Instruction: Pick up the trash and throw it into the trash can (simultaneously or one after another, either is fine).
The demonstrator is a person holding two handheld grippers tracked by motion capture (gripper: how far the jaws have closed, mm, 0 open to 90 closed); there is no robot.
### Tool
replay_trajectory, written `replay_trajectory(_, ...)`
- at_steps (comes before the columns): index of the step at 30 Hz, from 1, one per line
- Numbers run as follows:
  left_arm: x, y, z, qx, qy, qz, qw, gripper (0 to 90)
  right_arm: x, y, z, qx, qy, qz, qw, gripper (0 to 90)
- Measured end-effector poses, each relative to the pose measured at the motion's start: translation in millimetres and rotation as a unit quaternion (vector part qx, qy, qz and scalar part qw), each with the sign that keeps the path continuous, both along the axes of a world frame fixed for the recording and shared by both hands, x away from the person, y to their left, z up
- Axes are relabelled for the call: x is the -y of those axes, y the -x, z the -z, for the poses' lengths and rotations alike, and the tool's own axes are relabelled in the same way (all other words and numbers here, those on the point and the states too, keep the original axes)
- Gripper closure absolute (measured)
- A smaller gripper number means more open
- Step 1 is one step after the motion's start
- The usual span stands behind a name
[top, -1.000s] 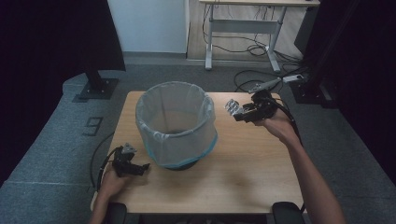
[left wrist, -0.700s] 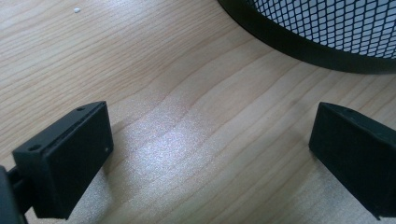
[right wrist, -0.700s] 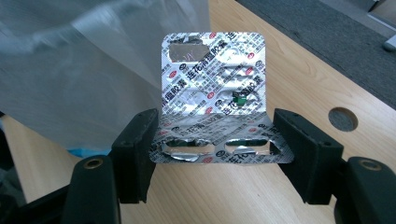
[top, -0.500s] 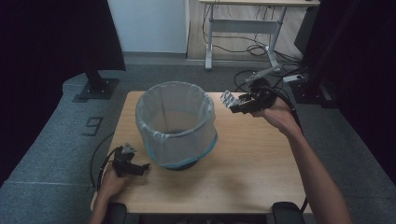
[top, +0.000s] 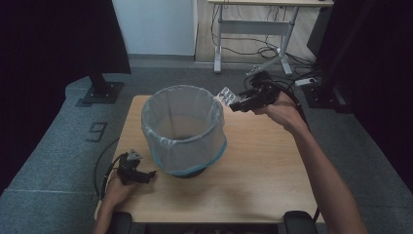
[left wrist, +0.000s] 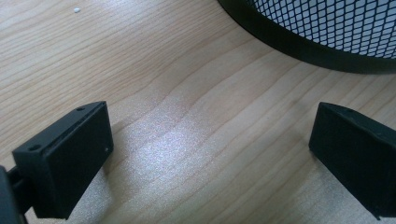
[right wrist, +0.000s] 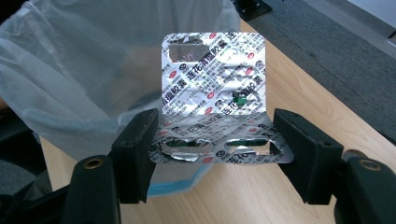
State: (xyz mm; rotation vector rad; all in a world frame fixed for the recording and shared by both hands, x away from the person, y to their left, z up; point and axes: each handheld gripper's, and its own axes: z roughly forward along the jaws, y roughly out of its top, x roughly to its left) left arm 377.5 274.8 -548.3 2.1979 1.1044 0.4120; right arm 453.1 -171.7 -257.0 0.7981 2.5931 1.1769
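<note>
The right gripper (top: 234, 104) is held up above the far right part of the worktop (top: 263, 180), just beside the rim of the waste bin (top: 182, 131). Its 2 jaws are clamped on a silver blister pack (right wrist: 215, 93), gripping the pack's lower edges from both sides. In the right gripper view the pack is folded: the lower strip lies flat between the jaws, with torn-open pockets, while the upper part stands upright above them, printed with red marks and characters. One pocket at its top left is torn open and a small green spot shows near its middle. In the high view the blister pack (top: 225, 95) sticks out from the gripper tips towards the bin, at about rim height, close to the rim's far right edge.

The bin is a black mesh basket lined with a translucent bag (right wrist: 74, 70), whose blue band hangs over the outside, and it stands in the middle of the worktop.

The left gripper (top: 146, 174) rests low at the near left corner, near the bin's base. In the left gripper view its jaws stand wide apart with bare wood between them, holding nothing.
</note>
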Motion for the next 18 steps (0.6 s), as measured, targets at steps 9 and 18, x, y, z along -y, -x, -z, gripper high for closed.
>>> replay_trajectory(9, 0.0, 0.0, 0.0, 0.000, 0.000, 0.000, 1.0000, 0.0, -28.5, -2.4, -9.3, 0.007, 0.005, -0.029, 0.9995, 33.1)
replay_trajectory(18, 0.0, 0.0, 0.0, 0.000, 0.000, 0.000, 1.0000, 0.0, -58.3, -5.0, -11.4, 0.009, 0.011, -0.053, 0.9985, 33.1)
